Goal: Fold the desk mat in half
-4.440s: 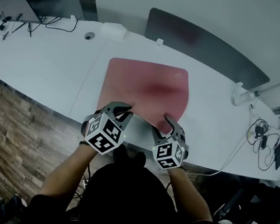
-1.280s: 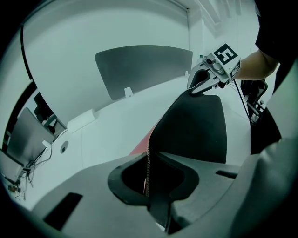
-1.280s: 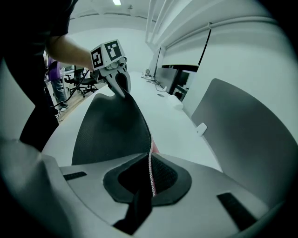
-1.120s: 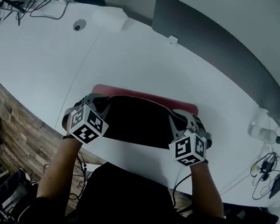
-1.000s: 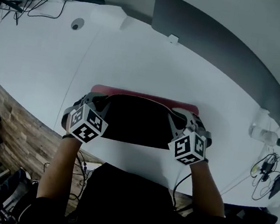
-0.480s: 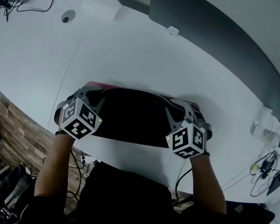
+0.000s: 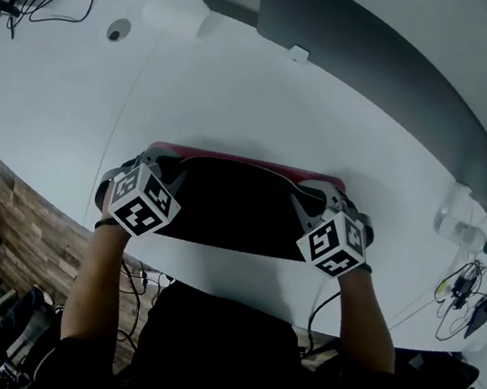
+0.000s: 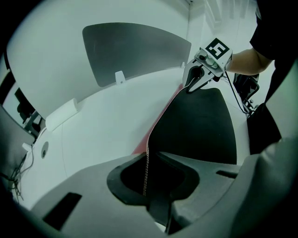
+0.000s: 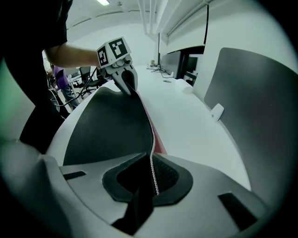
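The desk mat [image 7: 237,206] lies folded on the white desk [image 7: 241,89], black underside up. A thin strip of its red face [image 7: 248,161] shows along the far edge. My left gripper [image 7: 164,168] is shut on the folded-over layer's far left corner, and the stitched edge [image 8: 148,153] runs between its jaws [image 8: 148,186]. My right gripper [image 7: 315,198] is shut on the far right corner. Its jaws [image 9: 151,186] have just been closing a little, with the stitched edge [image 9: 152,167] between them. The lifted edge sags slightly between the two grippers.
A grey partition panel [image 7: 381,65] stands along the desk's far side. A cable grommet [image 7: 116,31] and a white box [image 7: 175,16] sit at far left. A bottle [image 7: 457,232] and tangled cables [image 7: 474,287] are at the right end. The desk's near edge runs just behind the mat.
Earlier the mat lay flat, red side up, held at its near corners. Now the near half is carried over the far half. In the last second both grippers only shifted slightly.
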`<state>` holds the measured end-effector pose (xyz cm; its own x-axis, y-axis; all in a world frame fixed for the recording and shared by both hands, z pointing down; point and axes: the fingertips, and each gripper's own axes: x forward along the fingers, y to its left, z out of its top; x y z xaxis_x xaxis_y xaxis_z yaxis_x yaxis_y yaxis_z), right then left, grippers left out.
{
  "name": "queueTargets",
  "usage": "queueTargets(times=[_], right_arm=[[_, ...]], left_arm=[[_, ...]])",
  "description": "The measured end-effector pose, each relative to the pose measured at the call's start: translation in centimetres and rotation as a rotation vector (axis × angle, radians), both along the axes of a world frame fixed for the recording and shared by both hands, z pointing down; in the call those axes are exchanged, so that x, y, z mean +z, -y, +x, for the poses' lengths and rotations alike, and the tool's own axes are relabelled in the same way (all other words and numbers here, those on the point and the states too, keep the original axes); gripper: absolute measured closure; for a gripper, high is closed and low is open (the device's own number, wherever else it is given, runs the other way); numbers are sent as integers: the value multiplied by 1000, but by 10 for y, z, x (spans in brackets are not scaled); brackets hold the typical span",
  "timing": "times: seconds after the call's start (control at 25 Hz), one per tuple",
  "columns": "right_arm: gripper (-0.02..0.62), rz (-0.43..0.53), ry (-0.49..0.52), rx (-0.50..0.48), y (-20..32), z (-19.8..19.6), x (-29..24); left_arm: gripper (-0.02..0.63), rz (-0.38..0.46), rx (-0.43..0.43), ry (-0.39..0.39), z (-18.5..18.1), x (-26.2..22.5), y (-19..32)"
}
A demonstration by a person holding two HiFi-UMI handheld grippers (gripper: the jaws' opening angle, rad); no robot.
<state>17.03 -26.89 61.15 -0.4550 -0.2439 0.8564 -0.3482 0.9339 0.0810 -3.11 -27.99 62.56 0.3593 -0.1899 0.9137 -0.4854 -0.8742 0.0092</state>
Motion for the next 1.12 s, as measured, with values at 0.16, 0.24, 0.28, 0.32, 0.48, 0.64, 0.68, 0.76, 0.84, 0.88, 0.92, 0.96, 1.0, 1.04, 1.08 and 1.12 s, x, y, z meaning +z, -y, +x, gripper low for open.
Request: queueTargets(times=[0.16, 0.24, 0.28, 0.32, 0.48, 0.64, 0.68, 0.76, 0.84, 0.88, 0.92, 0.96, 1.0, 1.04, 1.08, 1.12], right_arm=[[552, 61, -14, 7, 4, -1, -1], [546, 71, -14, 9, 9, -3, -1], [545, 73, -13, 9, 10, -4, -1], [545, 73, -14, 5, 11, -5, 0], [541, 63, -17, -9, 14, -5, 4], [541, 57, -12, -1, 17, -4, 5], [541, 58, -13, 1, 17, -4, 5], [541, 57, -14, 4, 18, -3, 6], [537, 54, -14, 6, 20, -2, 6], [531, 53, -14, 6, 20, -2, 7], [523, 55, -14, 7, 21, -2, 7], [510, 61, -17, 9, 23, -1, 7], [492, 69, -21, 14, 25, 0, 7], [472, 76, -25, 20, 26, 1, 6], [458, 83, -27, 26, 27, 2, 6], [451, 88, -30, 33, 28, 4, 5]], left_arm=[[547, 15, -16, 9, -3, 1, 2], [519, 24, -35, 14, -8, 3, 5], [505, 26, -43, 15, -10, 3, 6], [500, 24, -50, 14, -12, 3, 6], [474, 16, -92, 12, -23, 4, 8], [484, 10, -115, 8, -31, 3, 10], [495, 9, -112, 11, -32, 3, 11], [508, 15, -100, 22, -30, 3, 14], [509, 21, -95, 27, -30, 3, 18], [509, 23, -98, 30, -30, 4, 20], [498, 29, -104, 35, -31, 5, 22], [482, 40, -112, 43, -33, 5, 24], [444, 56, -121, 51, -36, 5, 27], [401, 72, -132, 56, -38, 5, 31], [364, 81, -143, 55, -40, 5, 33], [352, 84, -151, 48, -42, 5, 34]])
